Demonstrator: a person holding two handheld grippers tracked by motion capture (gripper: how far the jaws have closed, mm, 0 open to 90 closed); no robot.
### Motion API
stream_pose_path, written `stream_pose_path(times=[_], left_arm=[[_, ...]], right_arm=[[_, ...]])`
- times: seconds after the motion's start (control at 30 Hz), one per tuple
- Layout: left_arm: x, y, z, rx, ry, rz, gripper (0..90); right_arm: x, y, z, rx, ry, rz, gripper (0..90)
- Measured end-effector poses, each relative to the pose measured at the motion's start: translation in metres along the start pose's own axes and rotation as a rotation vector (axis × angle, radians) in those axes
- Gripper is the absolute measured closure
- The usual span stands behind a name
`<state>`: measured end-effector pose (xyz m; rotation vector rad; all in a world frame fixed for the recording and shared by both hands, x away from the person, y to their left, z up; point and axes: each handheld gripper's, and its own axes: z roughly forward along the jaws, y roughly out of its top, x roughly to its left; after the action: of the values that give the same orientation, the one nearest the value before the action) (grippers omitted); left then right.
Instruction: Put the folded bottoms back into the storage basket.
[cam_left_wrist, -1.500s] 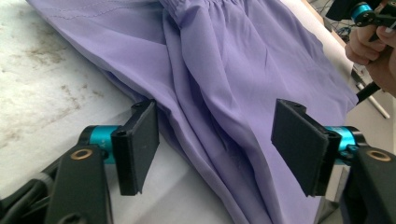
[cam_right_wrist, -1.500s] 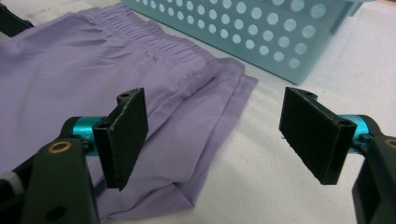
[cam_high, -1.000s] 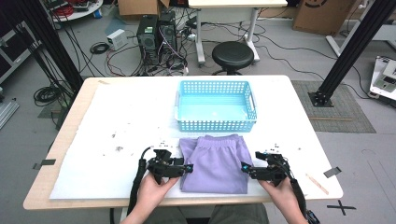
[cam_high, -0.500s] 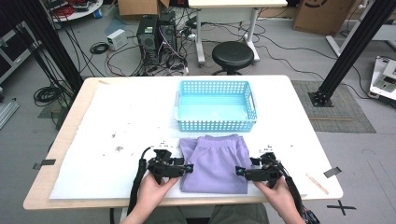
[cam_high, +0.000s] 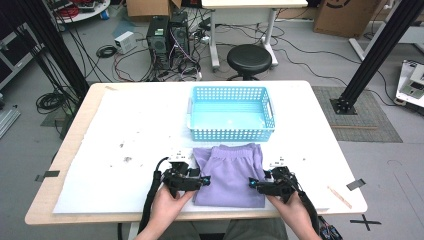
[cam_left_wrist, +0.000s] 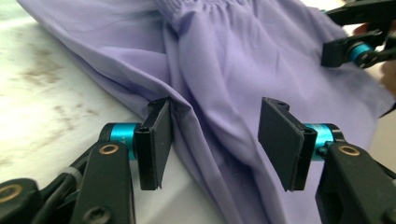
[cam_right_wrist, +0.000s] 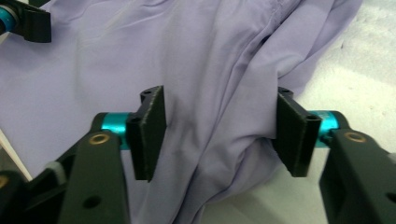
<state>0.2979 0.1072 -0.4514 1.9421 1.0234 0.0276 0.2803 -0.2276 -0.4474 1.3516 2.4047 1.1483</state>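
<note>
Since a second ago our right gripper (cam_high: 256, 184) has slid a little inward onto the right edge of the purple shorts (cam_high: 230, 172), and its jaws have just been closing from wide apart, with a ridge of cloth between them. Our left gripper (cam_high: 202, 179) has kept its place.

Going left to right on the white table cover (cam_high: 125, 130): at about 7 o'clock from the shorts, the left gripper sits at their left edge. In the left gripper view its jaws stand partly spread around a raised fold (cam_left_wrist: 210, 135); one pad brushes the hem, the other stands clear, so nothing is pinched yet. The shorts lie folded flat at the table's near edge, waistband toward 12 o'clock, just short of the blue basket (cam_high: 231, 112). At about 5 o'clock, the right gripper's jaws (cam_right_wrist: 219, 135) straddle bunched fabric, half closed, the right pad touching and the left apart.

Risks as we judge them: the pads may catch only the top layer, so the fold falls open on lifting; uneven grips would let one side slip and drag.
</note>
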Motion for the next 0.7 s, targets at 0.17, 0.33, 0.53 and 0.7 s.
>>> stream_pose_path(times=[0.17, 0.33, 0.53, 0.7], left_arm=[[-0.003, 0.0, 0.0, 0.0, 0.044, 0.02, 44.7], [-0.011, 0.0, 0.004, -0.004, 0.082, 0.038, 43.4], [-0.011, 0.003, 0.008, -0.002, 0.08, 0.033, 53.8], [-0.01, 0.006, 0.012, 0.013, 0.079, 0.056, 67.4]], right_arm=[[0.003, 0.0, 0.001, -0.001, -0.02, -0.016, 49.4], [0.005, 0.001, 0.002, 0.003, -0.034, -0.029, 57.1], [0.005, 0.002, 0.004, 0.005, -0.021, -0.041, 68.0], [0.004, 0.003, 0.006, 0.007, 0.011, -0.048, 79.1]])
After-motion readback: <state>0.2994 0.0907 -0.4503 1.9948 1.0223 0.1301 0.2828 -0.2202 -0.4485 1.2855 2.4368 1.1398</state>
